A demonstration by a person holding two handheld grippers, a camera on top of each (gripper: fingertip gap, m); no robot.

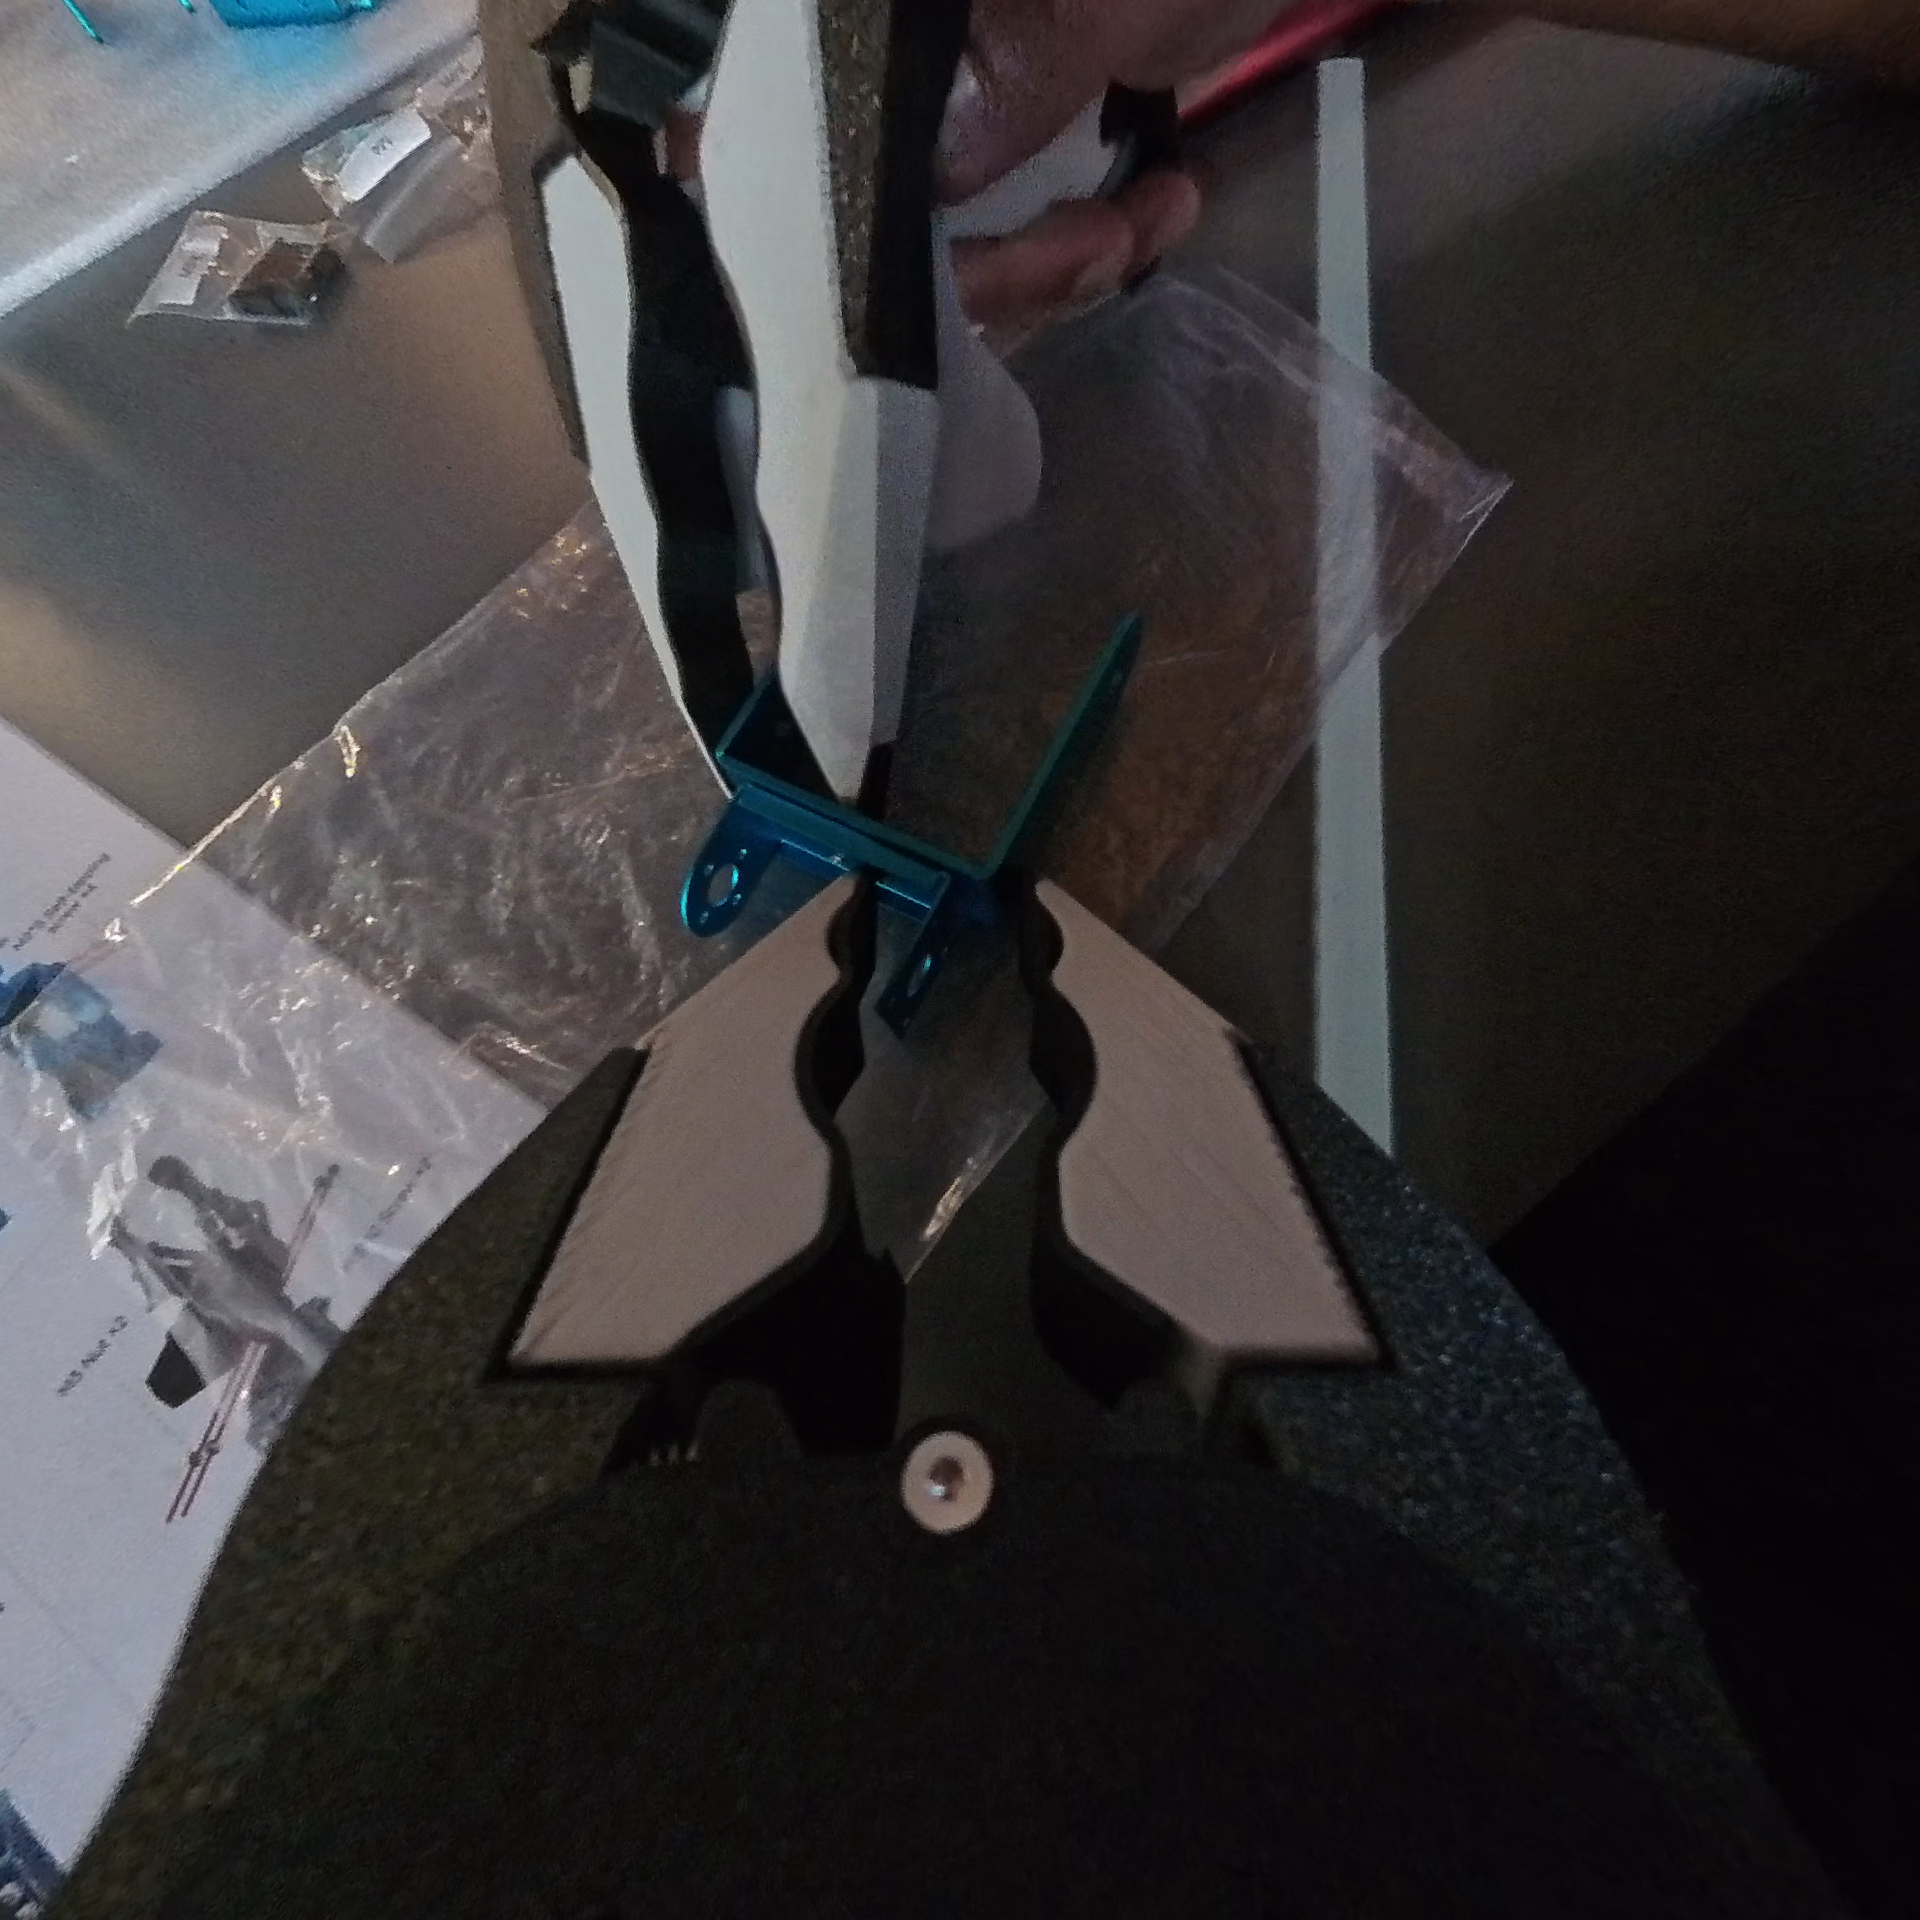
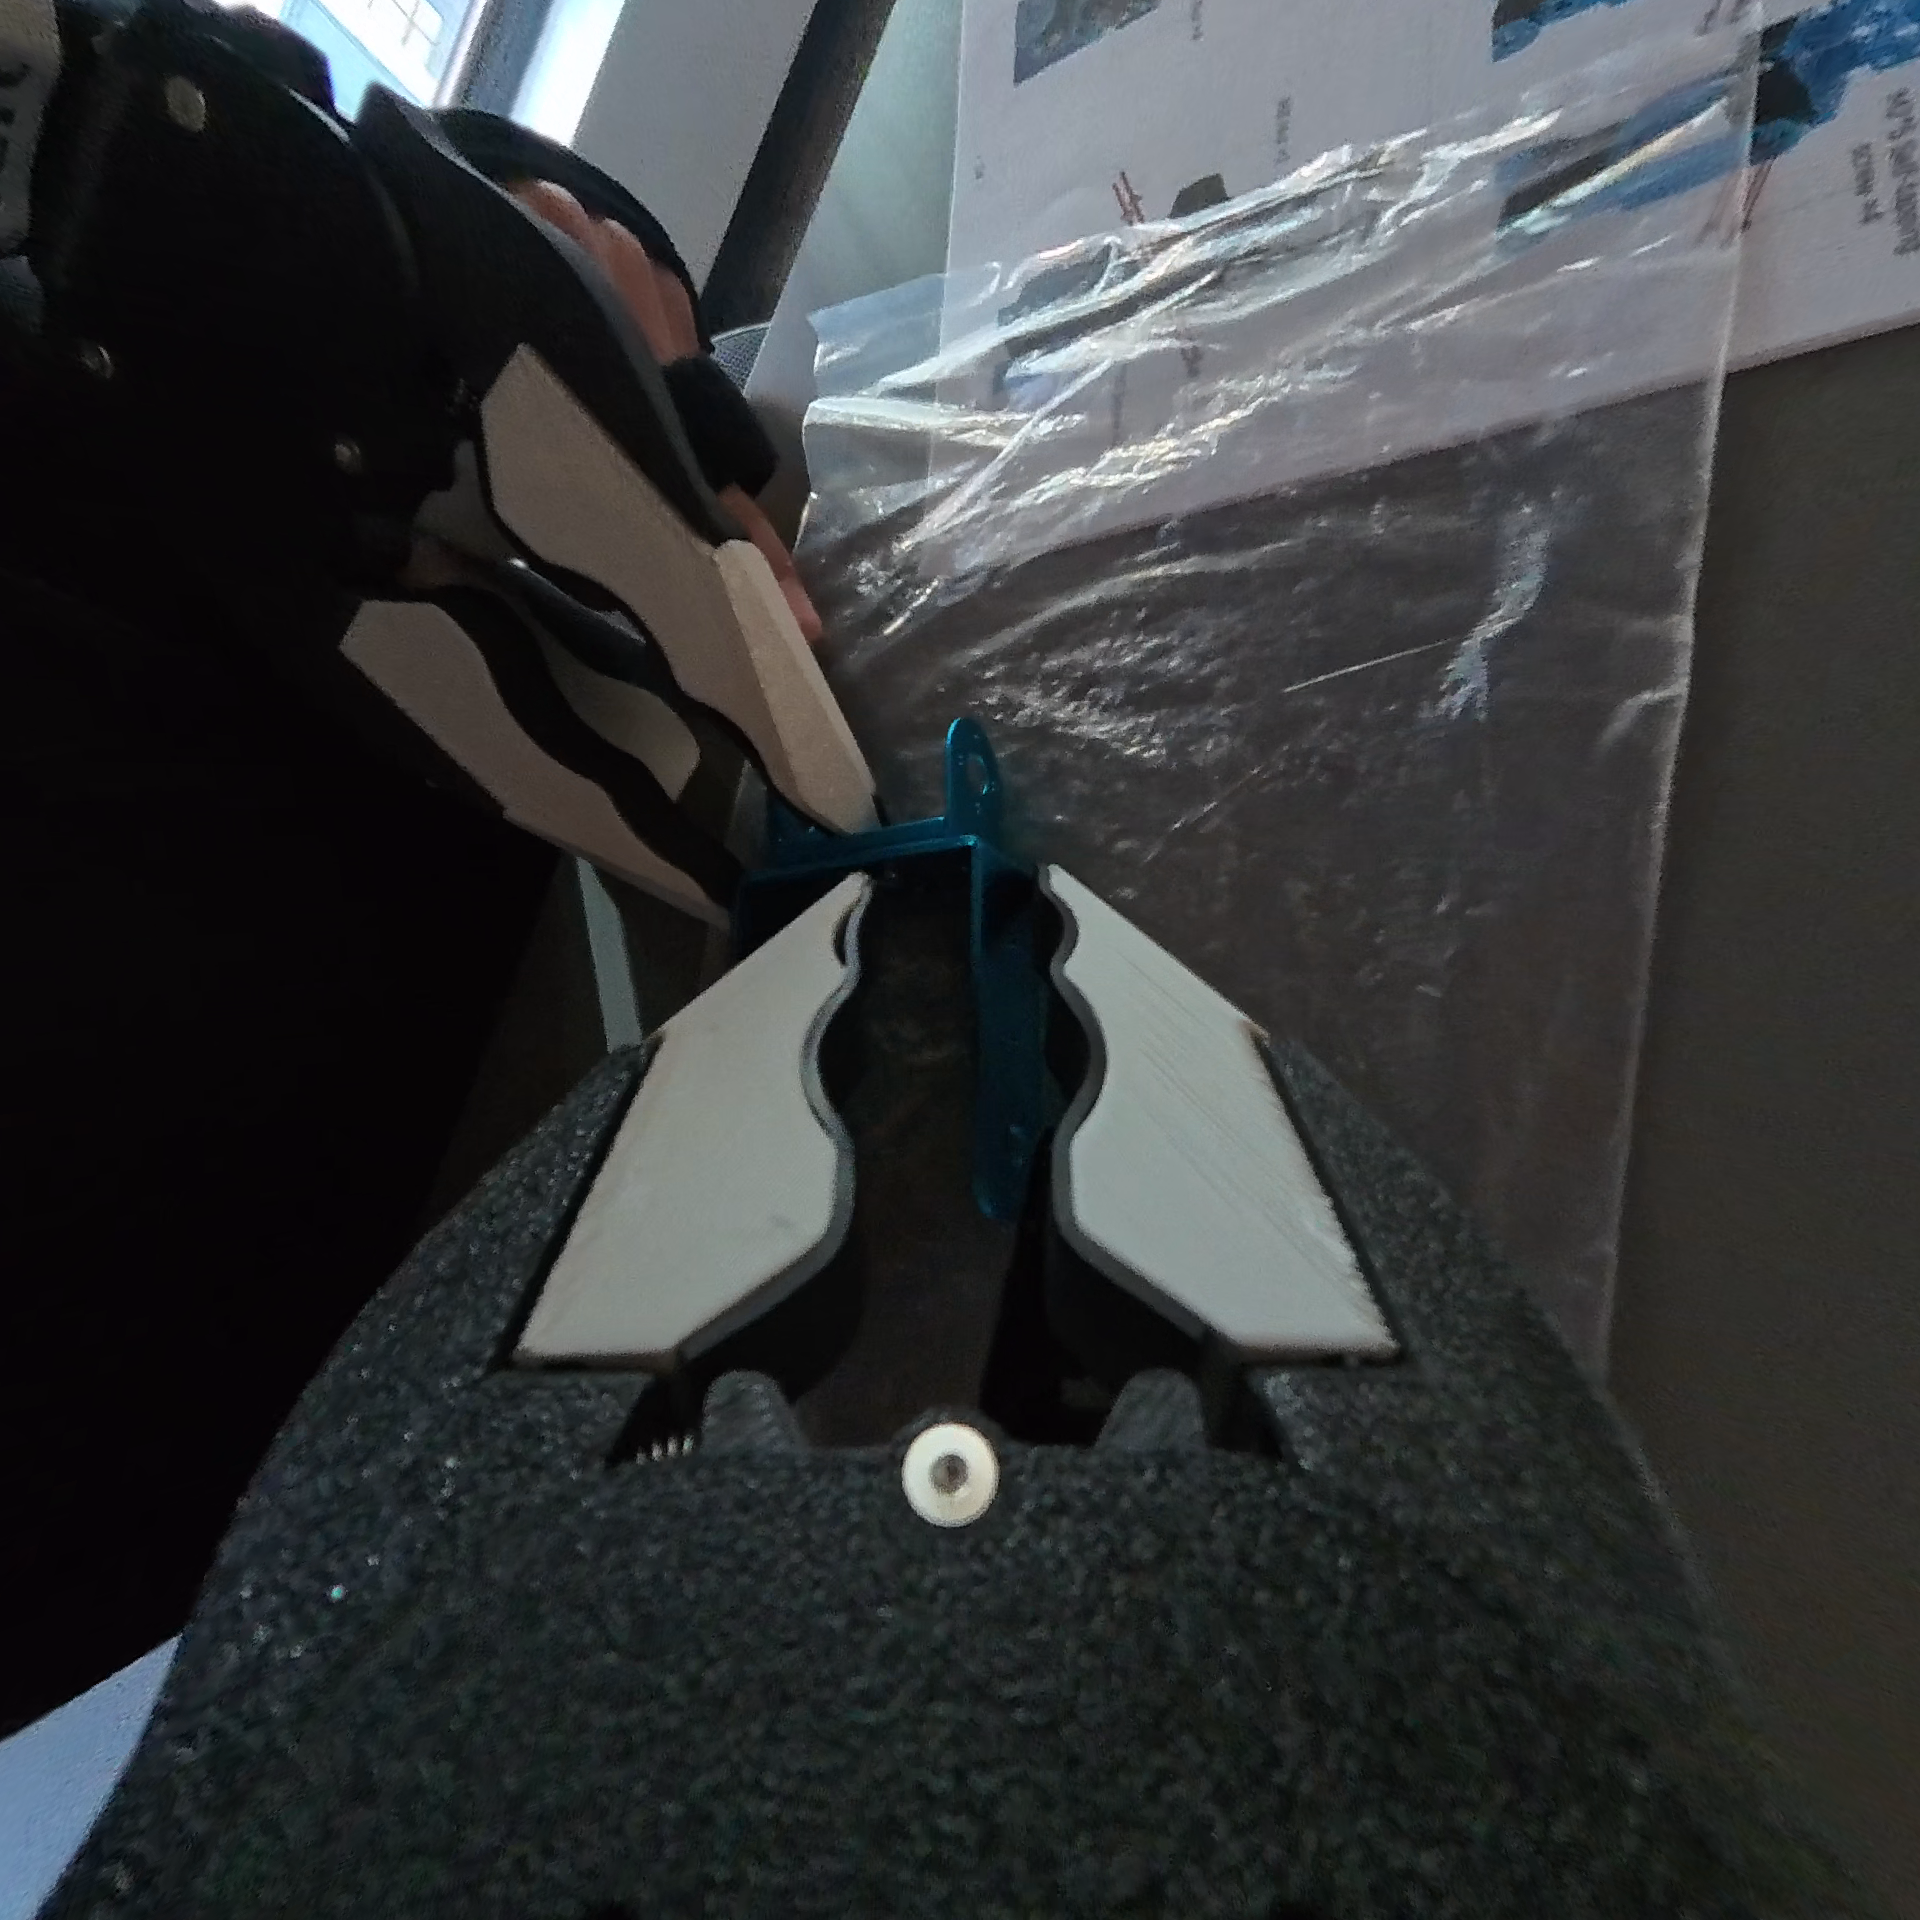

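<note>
A blue metal U-shaped bracket (image 1: 1070,743) with a smaller blue holed bracket (image 1: 717,883) against it hangs between both grippers, above a clear plastic bag (image 1: 468,831). My left gripper (image 1: 945,894) is closed on the brackets' near edge, its tips touching blue metal on both sides. My right gripper (image 1: 790,764) comes in from the top of the left wrist view and clamps the bracket's far wall. In the right wrist view, my right gripper (image 2: 954,881) has a blue plate (image 2: 1003,1039) lying along its right finger. The left gripper (image 2: 795,862) pinches from the upper left.
The clear bag (image 2: 1247,675) lies on a dark table, partly over a white illustrated sheet (image 1: 104,1143) that also shows in the right wrist view (image 2: 1351,104). Small bags of parts (image 1: 249,275) lie far left. A hand (image 1: 1060,229) holds the right gripper. A white strip (image 1: 1345,520) runs along the right.
</note>
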